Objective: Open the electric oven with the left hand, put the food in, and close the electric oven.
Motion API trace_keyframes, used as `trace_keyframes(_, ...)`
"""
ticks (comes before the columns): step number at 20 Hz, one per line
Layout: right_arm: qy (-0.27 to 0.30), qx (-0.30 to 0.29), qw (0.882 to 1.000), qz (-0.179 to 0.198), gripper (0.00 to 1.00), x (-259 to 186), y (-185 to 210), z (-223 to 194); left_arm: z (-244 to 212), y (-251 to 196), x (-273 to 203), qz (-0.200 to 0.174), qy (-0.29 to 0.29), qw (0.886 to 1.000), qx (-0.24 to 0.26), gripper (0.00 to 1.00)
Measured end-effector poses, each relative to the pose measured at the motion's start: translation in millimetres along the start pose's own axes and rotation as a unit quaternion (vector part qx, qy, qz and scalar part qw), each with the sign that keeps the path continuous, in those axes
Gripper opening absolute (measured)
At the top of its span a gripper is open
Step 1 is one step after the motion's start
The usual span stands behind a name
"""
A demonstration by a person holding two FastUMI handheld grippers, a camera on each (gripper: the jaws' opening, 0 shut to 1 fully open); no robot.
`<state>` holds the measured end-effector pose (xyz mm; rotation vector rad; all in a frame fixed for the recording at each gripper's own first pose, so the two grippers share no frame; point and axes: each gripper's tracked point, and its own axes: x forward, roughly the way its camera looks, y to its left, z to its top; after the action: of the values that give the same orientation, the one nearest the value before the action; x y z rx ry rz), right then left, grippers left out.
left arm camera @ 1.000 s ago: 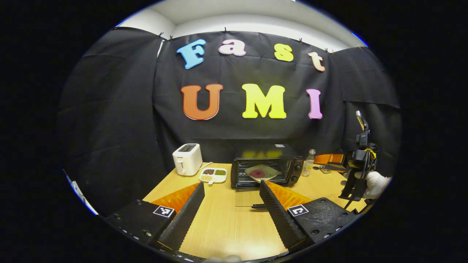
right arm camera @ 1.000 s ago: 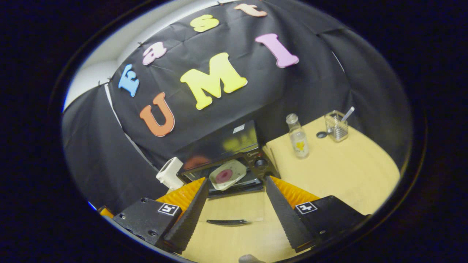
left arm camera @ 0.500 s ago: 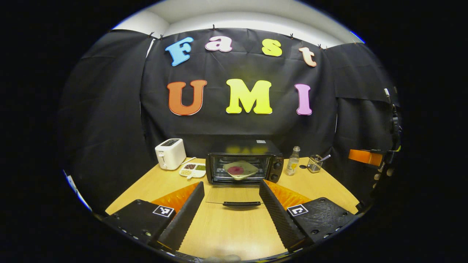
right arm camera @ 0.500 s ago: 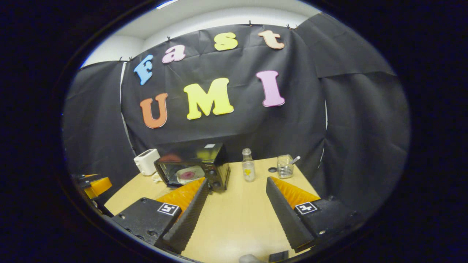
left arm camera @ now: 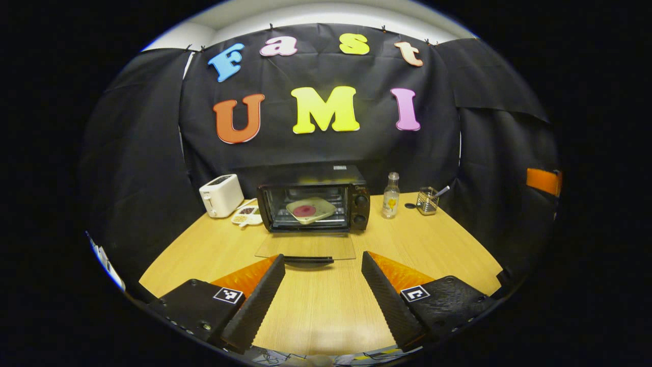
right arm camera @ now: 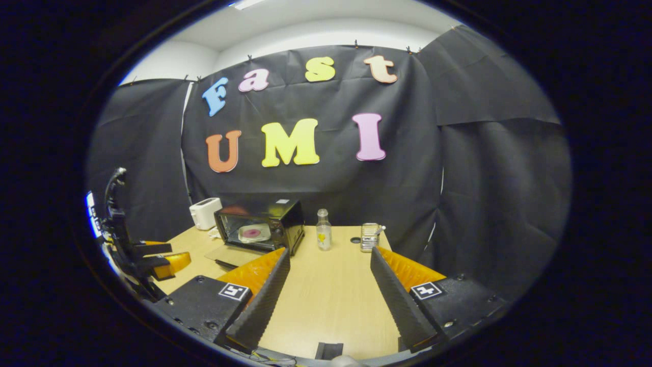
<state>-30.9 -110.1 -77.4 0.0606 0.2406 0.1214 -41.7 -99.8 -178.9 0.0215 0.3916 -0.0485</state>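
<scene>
The electric oven (left arm camera: 311, 206) stands at the back of the counter (left arm camera: 326, 306), its door (left arm camera: 305, 247) folded down flat, the plate of food (left arm camera: 309, 210) inside. The left gripper (left arm camera: 322, 265) and right gripper (right arm camera: 330, 260) hover open, holding nothing.

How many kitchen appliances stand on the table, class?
2: a white toaster at the back left, and a black electric oven beside it at the middle, its door folded down open.
</scene>
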Motion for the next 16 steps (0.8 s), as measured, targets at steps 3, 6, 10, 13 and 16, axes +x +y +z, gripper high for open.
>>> trace_keyframes(3, 0.008, -0.004, 0.999, -0.037, 1.0, -3.5, -13.0, -0.6, -47.9, 3.7, 39.8, -0.008, 0.057, 0.998, -0.009, 0.97)
trace_keyframes(6, 0.022, -0.005, 0.998, -0.065, 0.96, -3.0, -16.9, 1.6, -79.0, 10.5, 83.4, -0.008, 0.094, 0.996, -0.01, 0.97)
trace_keyframes(10, 0.038, 0.004, 0.993, -0.108, 1.0, -6.1, -20.4, -0.4, -104.0, 26.3, 138.6, -0.012, 0.122, 0.992, 0.009, 0.97)
trace_keyframes(13, 0.049, 0.014, 0.99, -0.129, 1.0, -2.6, -15.5, -3.2, -114.2, 31.3, 169.6, -0.016, 0.134, 0.991, 0.014, 0.97)
trace_keyframes(16, 0.058, 0.023, 0.988, -0.143, 1.0, -3.0, -11.1, -5.6, -123.5, 35.2, 186.8, -0.014, 0.147, 0.989, 0.022, 0.97)
